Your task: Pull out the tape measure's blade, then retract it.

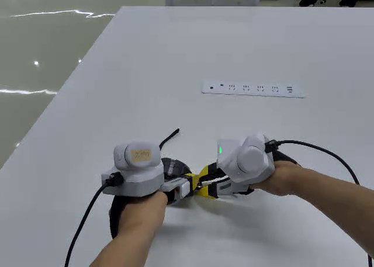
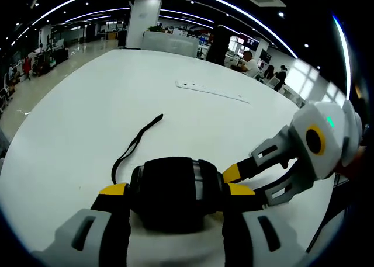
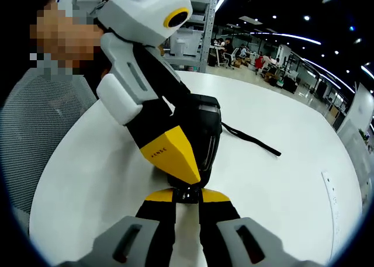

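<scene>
A black round tape measure (image 2: 169, 188) lies on the white table (image 1: 175, 74), with my left gripper (image 2: 173, 192) shut on its body between the yellow-tipped jaws. Its black wrist strap (image 2: 137, 141) trails away across the table. My right gripper (image 3: 187, 195) meets it from the opposite side, its jaws shut on the blade's end hook at the case mouth (image 3: 188, 192). In the head view the left gripper (image 1: 180, 184) and right gripper (image 1: 204, 185) sit tip to tip near the table's front, with the tape measure (image 1: 173, 166) between them. No length of blade shows.
A white power strip (image 1: 253, 89) lies flat further back on the table. Black cables run from both grippers toward the front edge. The table's left edge drops to a shiny floor (image 1: 41, 56). Wide bare tabletop lies behind and to the right.
</scene>
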